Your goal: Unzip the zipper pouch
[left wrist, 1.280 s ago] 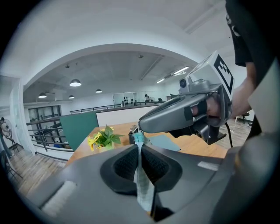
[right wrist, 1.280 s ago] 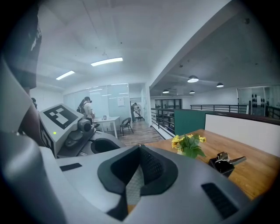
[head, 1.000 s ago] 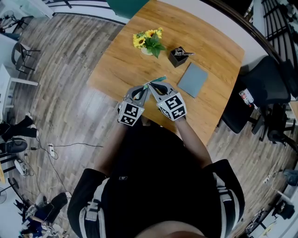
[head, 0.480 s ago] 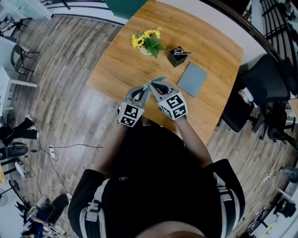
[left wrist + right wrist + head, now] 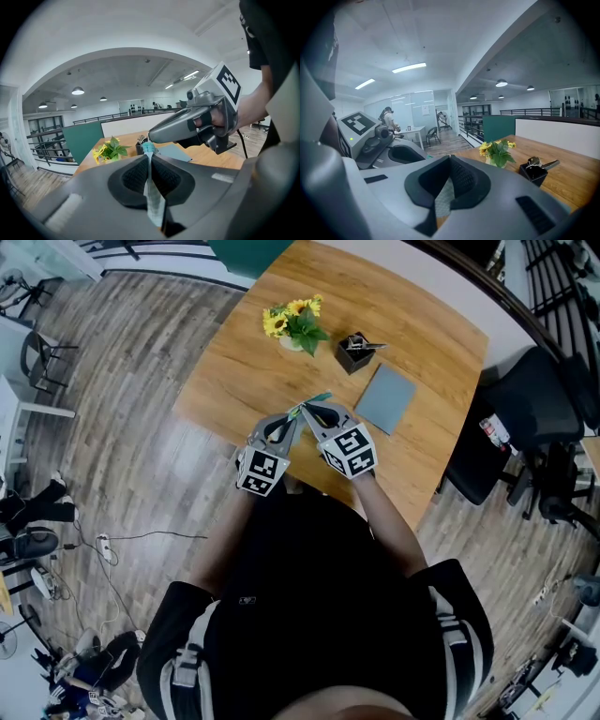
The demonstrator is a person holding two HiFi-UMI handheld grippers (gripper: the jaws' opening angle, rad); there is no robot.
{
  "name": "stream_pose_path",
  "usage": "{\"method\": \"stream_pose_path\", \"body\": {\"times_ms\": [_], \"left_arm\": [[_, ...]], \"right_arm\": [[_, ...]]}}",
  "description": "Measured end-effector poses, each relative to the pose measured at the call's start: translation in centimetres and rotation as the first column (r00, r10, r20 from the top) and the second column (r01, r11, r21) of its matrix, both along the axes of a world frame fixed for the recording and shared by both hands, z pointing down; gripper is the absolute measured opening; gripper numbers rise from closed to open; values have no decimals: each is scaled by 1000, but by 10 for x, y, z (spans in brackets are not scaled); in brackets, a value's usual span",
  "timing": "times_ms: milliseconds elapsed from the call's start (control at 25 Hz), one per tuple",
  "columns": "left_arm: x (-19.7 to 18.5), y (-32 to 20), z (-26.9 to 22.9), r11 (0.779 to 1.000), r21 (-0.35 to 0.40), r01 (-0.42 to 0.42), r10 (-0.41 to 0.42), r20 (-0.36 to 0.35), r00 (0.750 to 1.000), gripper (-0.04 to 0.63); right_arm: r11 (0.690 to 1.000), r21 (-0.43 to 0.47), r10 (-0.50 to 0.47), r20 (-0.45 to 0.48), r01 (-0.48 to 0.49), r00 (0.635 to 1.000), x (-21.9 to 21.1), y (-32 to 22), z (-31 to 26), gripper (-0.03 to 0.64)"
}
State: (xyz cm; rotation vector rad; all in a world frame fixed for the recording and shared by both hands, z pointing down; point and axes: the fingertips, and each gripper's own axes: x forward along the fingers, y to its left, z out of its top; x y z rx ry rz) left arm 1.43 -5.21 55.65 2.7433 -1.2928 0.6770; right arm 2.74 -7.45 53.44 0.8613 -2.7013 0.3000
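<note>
left gripper (image 5: 292, 419), right gripper (image 5: 308, 412), tips meeting, clamping pouch (image 5: 319, 399)

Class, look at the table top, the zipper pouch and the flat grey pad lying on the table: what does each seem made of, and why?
The table top looks like wood or wood-look laminate, matt, with brown grain lines. The zipper pouch seems a thin, pale, mesh-like fabric or plastic with teal edging. The grey pad is smooth and matt; its material is unclear.
</note>
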Motion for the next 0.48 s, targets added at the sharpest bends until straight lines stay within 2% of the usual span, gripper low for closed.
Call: {"method": "stream_pose_path", "body": {"times_ms": [480], "left_arm": [[2,5,7,1000,-21,-5,5,15,1000,6]], "right_arm": [[1000,-16,15,-3,-15,1000,8,-2,10,5]]}}
